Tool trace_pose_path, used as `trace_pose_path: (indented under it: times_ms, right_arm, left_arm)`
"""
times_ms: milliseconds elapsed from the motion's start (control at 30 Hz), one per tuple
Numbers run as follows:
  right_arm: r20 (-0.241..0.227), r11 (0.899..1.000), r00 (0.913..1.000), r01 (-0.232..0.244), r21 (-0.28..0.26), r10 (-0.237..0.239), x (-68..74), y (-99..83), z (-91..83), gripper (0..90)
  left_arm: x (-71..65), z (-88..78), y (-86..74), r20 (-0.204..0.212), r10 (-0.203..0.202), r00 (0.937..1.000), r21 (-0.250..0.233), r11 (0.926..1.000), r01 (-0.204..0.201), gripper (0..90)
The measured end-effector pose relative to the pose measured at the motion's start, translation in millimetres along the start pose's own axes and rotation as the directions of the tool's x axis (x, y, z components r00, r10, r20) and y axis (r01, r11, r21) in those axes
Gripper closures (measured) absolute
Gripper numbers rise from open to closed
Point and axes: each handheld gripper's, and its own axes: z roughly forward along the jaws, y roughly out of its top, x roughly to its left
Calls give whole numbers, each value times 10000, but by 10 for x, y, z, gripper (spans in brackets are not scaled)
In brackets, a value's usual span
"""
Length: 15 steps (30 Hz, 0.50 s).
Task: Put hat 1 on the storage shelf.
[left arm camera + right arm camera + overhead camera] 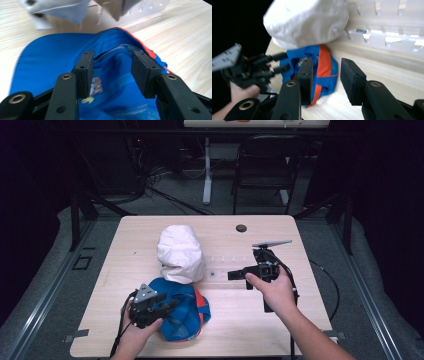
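Blue cap lies under the wide-open left gripper, beside the open, empty right gripper.

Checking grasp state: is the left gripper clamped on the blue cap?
No. The left gripper stands open above the blue cap, neither pad pressing the fabric.

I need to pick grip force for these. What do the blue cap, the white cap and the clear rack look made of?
Blue cap: soft woven fabric, matte, with stitched seams and orange trim; it creases and sags. White cap: matte cloth, probably cotton or similar, judging by its wrinkles. Clear rack: seemingly rigid acrylic or similar plastic, glossy; the wooden table shows through it.
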Motion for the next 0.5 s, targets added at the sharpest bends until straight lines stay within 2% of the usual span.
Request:
trace_pose_path:
  times_ms: [133, 167, 300, 500]
  right_arm:
    - [-59, 9999, 9999, 95, 85, -94, -26, -135, 103, 630]
    - [-124, 9998, 9999, 74, 203, -72, -48, -196, 165, 630]
    - [-111, 9993, 9999, 41, 358, -38, -85, -297, 289, 630]
    - [-167, 9986, 9998, 98, 515, -89, -95, -420, 422, 630]
  left_arm:
    - [129, -63, -62, -244, -365, 9990, -327, 9988, 357, 532]
    - [194, -60, -93, -439, -550, 9975, -414, 9977, 532, 532]
    - [277, -69, -118, -610, -542, 9967, -325, 9981, 523, 533]
    - [393, -91, -187, -815, -786, 9936, -343, 9965, 760, 534]
